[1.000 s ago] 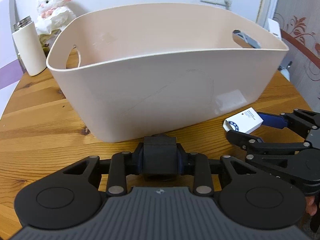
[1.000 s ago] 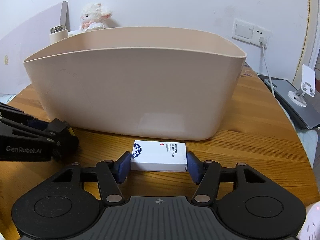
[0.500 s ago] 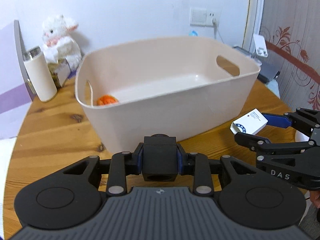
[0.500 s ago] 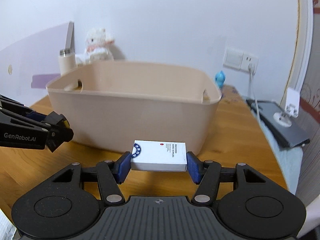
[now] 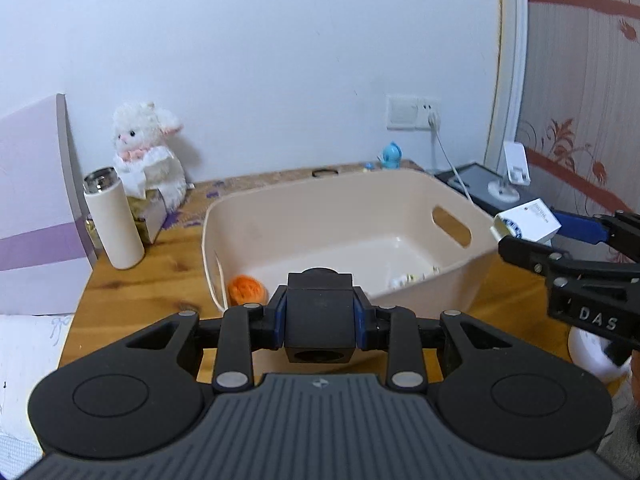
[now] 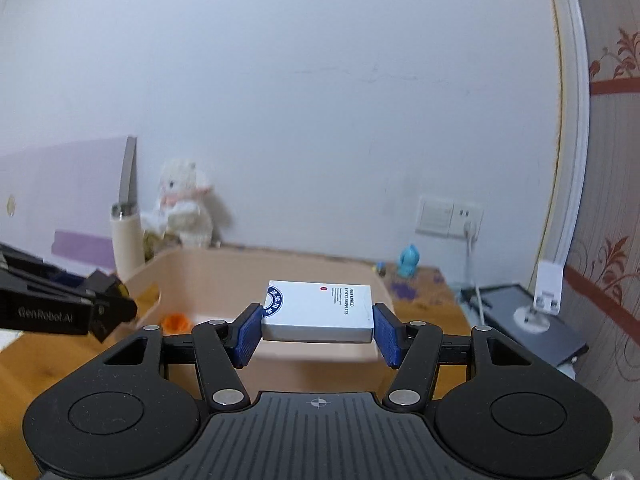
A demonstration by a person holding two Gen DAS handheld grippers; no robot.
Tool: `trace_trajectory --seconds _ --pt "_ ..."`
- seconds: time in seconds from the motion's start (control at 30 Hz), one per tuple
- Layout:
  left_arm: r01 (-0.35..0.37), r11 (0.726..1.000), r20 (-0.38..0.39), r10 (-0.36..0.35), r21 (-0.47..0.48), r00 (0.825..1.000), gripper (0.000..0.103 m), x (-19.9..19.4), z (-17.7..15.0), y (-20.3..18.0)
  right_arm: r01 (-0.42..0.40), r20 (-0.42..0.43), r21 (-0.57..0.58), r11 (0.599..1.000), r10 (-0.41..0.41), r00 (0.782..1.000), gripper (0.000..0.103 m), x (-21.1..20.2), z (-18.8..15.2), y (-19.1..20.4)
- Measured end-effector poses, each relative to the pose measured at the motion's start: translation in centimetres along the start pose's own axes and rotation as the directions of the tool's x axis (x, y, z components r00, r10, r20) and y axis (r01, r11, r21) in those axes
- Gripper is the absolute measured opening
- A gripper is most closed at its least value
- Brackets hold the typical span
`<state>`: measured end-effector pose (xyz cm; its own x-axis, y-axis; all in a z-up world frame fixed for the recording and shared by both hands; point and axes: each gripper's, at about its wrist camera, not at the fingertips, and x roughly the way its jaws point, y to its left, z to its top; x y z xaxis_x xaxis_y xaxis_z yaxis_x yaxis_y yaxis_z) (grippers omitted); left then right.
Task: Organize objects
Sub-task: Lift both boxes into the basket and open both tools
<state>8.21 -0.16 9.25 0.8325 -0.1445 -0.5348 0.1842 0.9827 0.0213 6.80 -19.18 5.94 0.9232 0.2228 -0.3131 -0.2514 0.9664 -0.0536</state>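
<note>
Where white wall [image 5: 280, 60] meets wooden table [image 5: 132, 280]: plush lamb [image 5: 146, 148], beige bin [image 5: 344, 208].

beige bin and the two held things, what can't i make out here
- Left wrist view: black block in the left gripper covers the beige bin near wall.
- Pale bits on the bin floor: too small to identify.
- Right wrist view: white box in the right gripper hides the bin's middle; its small print is unreadable.

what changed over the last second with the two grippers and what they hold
Both grippers rose from table level to above the beige plastic tub. The right gripper lifted the white rectangular box off the wooden table; the left gripper lifted the black cube. Both grips stayed shut, and the tub and orange ball stayed put.
</note>
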Motion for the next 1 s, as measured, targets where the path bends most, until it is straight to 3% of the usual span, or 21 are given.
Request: trace_trajectory --seconds 0.37,0.63,0.73,0.93,1.0 --pt "-0.055 0.998 -0.015 0.054 -0.039 0.998 0.034 4.4 3.7 1.3 0.009 0.009 0.004 1.0 -0.009 1.0 0.055 4.2 3.3 0.3" --pt "-0.11 0.992 -0.16 0.1 -0.058 0.982 0.034 11.0 4.6 1.4 0.028 -0.11 0.001 1.0 -0.028 0.994 0.055 9.2 2.6 1.1" --pt "-0.151 0.988 -0.213 0.14 -0.033 0.967 0.034 13.0 4.2 1.2 0.03 -0.178 -0.004 1.0 -0.03 0.984 0.055 11.1 1.8 1.0" --pt "-0.16 0.987 -0.31 0.145 -0.023 0.94 0.034 15.9 2.8 1.6 0.021 -0.283 -0.05 0.999 -0.035 0.959 0.056 13.6 -0.4 1.3" --pt "-0.163 0.986 -0.313 0.145 -0.031 0.939 0.034 15.9 2.8 1.7 0.023 -0.31 -0.049 0.999 -0.037 0.95 0.059 14.1 -0.7 1.3"
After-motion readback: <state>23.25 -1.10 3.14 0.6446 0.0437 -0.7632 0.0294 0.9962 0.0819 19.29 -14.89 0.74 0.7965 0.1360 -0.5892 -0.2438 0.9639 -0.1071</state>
